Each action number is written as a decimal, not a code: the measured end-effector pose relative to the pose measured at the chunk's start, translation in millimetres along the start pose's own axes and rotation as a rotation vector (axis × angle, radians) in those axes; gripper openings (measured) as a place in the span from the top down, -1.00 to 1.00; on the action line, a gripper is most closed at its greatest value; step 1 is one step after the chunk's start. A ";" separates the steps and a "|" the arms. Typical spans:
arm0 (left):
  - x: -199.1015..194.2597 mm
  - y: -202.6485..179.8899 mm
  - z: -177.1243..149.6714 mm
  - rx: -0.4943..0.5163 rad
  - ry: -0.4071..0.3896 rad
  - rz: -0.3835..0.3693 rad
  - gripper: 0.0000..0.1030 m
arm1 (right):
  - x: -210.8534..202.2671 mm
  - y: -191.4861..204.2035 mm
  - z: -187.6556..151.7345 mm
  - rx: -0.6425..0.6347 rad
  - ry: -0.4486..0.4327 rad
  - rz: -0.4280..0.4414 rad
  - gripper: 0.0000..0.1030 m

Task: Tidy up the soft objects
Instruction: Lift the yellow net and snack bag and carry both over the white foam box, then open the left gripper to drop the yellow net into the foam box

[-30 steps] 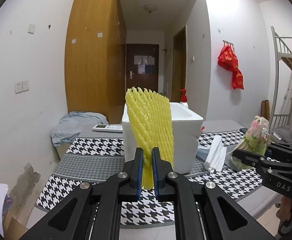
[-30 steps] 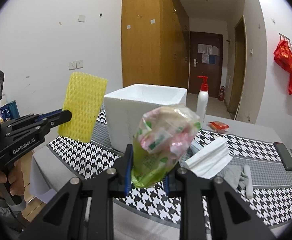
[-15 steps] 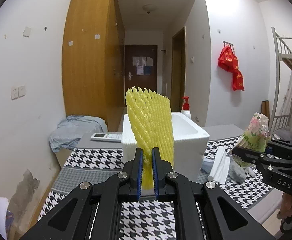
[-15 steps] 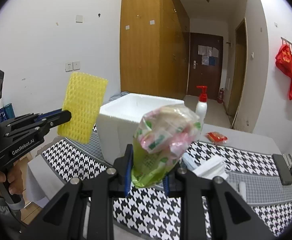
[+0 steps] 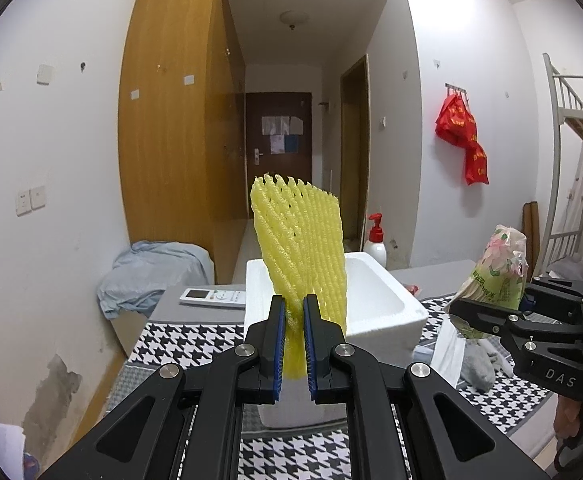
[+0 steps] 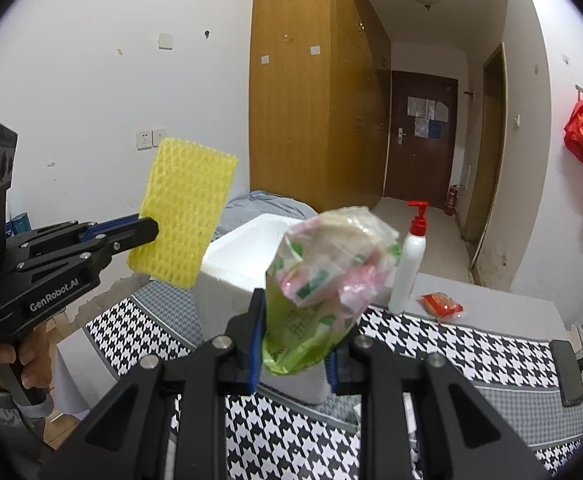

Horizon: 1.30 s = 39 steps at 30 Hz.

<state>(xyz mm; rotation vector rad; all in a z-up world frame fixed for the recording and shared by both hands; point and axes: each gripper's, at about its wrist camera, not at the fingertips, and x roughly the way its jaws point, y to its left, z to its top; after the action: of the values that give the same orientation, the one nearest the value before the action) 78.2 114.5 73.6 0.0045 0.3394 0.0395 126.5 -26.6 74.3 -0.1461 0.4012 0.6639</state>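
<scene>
- gripping the lower end of a yellow foam net (image 5: 301,248), the left gripper (image 5: 291,344) has its blue-padded fingers (image 5: 278,344) pressed close together on it — the net stands upright above the jaws.
- seen from the left wrist, the net rises in front of the white foam box (image 5: 375,312), covering part of the box's open top.
- from the right wrist, the same net (image 6: 185,216) hangs in the air to the left of the foam box (image 6: 243,256), clear of the table, with the left gripper (image 6: 147,230) clamped on its near edge.
- the right gripper (image 6: 291,344) is clamped on a crinkled plastic bag (image 6: 327,280) with green and pink print; the bag bulges up above the fingers and sits in front of the box, lifted off the table.
- in the left wrist view the bag (image 5: 495,276) is to the right of the box, held in the right gripper (image 5: 465,316).
- a white pump bottle (image 6: 409,264) with a red top stands just right of the box, toward the back.
- a small red packet (image 6: 439,306) lies further right of the box.
- a white remote (image 5: 213,298) lies left of the box on the grey part of the table.
- the box rests on a black-and-white houndstooth cloth (image 6: 451,344) — a grey rag (image 5: 477,364) lies on it to the box's right.
- a person's hand (image 6: 11,356) holds the left gripper's handle, far left of the box.
</scene>
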 end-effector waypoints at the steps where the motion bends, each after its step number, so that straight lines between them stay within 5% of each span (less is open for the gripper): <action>1: 2.4 -0.2 2.2 0.002 0.002 0.001 0.81 | 1.2 -0.8 0.8 0.001 0.000 0.003 0.44; 39: 106.9 -12.3 17.6 0.006 0.142 -0.091 0.81 | 36.1 -30.0 17.7 0.063 0.042 -0.014 0.44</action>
<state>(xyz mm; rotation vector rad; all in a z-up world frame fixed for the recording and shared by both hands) 185.3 106.5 54.5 -0.0074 0.4813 -0.0518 176.7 -24.8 76.0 -0.1033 0.4603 0.6349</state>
